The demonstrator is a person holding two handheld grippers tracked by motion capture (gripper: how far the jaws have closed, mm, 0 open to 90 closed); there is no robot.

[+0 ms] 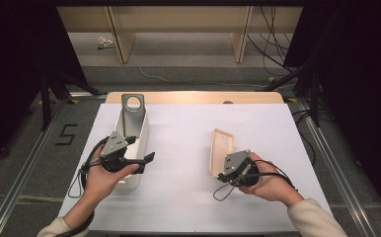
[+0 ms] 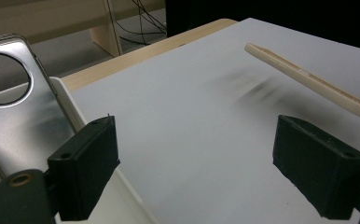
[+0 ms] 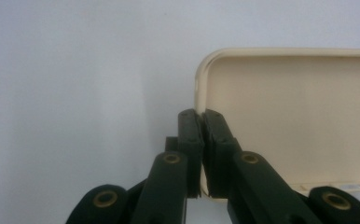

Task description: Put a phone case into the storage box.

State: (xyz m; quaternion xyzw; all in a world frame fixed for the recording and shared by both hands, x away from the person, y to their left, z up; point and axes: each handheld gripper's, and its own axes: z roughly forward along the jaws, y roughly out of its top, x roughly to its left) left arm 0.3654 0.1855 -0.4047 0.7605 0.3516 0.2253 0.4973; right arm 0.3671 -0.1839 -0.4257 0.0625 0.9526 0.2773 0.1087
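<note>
Gripping, seemingly, beige lid's [image 3: 290, 121] rim

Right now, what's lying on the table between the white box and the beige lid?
Nothing: in the high view the white table cover is bare between the white box and the beige lid. The left gripper view shows the same bare stretch.

Lab, cables [image 1: 272, 44], floor rails [image 1: 28, 163], blackout curtains [image 1: 11, 59]
</note>
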